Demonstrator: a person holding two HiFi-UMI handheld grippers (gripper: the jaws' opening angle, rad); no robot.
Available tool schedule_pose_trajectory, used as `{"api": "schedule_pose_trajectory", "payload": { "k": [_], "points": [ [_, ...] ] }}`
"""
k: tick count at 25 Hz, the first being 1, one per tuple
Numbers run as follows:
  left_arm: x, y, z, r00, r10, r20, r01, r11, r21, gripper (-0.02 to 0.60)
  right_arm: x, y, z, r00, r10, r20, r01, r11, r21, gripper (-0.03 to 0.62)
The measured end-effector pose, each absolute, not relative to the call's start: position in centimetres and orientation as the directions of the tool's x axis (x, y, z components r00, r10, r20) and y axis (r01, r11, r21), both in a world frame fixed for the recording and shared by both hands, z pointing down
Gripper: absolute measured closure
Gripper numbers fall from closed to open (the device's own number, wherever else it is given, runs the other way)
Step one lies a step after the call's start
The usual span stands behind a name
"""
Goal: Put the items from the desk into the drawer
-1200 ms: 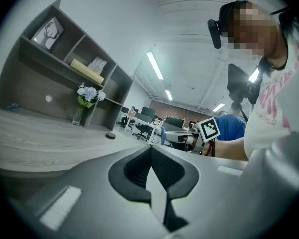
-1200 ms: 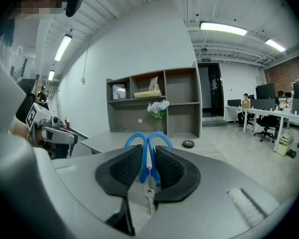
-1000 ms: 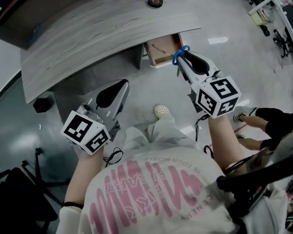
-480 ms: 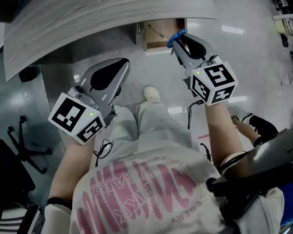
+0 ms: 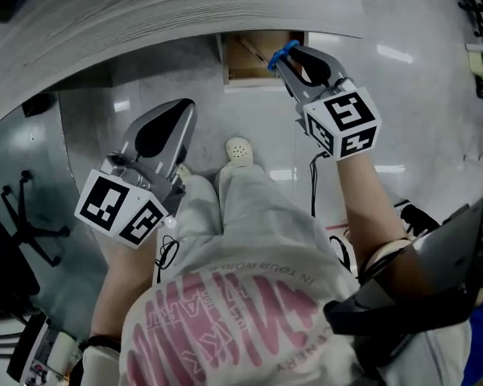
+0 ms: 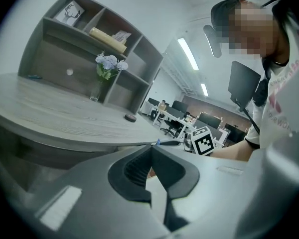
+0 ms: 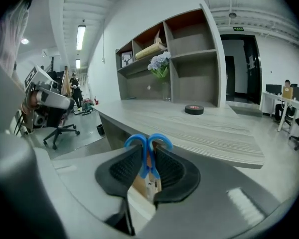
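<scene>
A pair of blue-handled scissors (image 5: pixel 281 53) (image 7: pixel 148 151) is clamped between the pads of my right gripper (image 5: pixel 285 58) (image 7: pixel 148 158), with the handle loops sticking out past the tips. The gripper is just in front of the open wooden drawer (image 5: pixel 243 64) under the grey desk's (image 5: pixel 185 6) edge. A slice of the drawer's wood (image 7: pixel 139 184) shows between the jaws. My left gripper (image 5: pixel 180 108) (image 6: pixel 150 149) is shut and empty, low on the left over the floor and short of the desk edge.
A black tape roll (image 7: pixel 194 109) (image 6: pixel 131 117) and a vase of flowers (image 6: pixel 107 66) stand on the desk, with a shelf unit (image 7: pixel 189 49) behind. The person's shoe (image 5: pixel 238 149) is on the floor below the drawer. An office chair base (image 5: pixel 20 223) is at the left.
Both grippers have come down and forward towards the desk's underside. The scissors now sit at the drawer mouth. The desk top and tape roll have slid out of the head view.
</scene>
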State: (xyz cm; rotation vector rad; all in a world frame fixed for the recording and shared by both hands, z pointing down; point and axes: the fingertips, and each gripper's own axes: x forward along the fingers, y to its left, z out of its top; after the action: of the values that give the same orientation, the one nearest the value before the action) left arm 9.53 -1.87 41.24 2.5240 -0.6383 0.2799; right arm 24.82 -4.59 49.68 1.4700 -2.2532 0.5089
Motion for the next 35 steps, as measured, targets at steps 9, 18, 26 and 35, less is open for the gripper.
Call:
{"api": "schedule_pose_trajectory", "payload": {
  "k": [9, 18, 26, 35],
  "points": [
    [9.3, -2.7, 42.3, 0.832, -0.431, 0.350, -0.551, -0.720, 0.422, 0.565, 25.0, -5.7, 54.3, -0.378, -0.703, 0.603, -0.878, 0.479, 0.009, 0.503],
    [8.4, -3.5, 43.0, 0.803, -0.461, 0.378, -0.591, -0.699, 0.403, 0.565, 24.6, -6.6, 58.1, -0.338, -0.654, 0.676, -0.837, 0.537, 0.101, 0.502],
    [7.0, -4.5, 42.6, 0.779, -0.499, 0.380, -0.623, -0.681, 0.384, 0.565, 24.7, -8.5, 60.5, -0.245, -0.630, 0.737, -0.865, 0.486, 0.128, 0.502],
    [5.4, -5.0, 43.0, 0.755, -0.531, 0.386, -0.654, -0.657, 0.375, 0.565, 26.5, -9.8, 64.0, -0.111, -0.571, 0.813, -0.928, 0.352, 0.121, 0.500]
  ]
}}
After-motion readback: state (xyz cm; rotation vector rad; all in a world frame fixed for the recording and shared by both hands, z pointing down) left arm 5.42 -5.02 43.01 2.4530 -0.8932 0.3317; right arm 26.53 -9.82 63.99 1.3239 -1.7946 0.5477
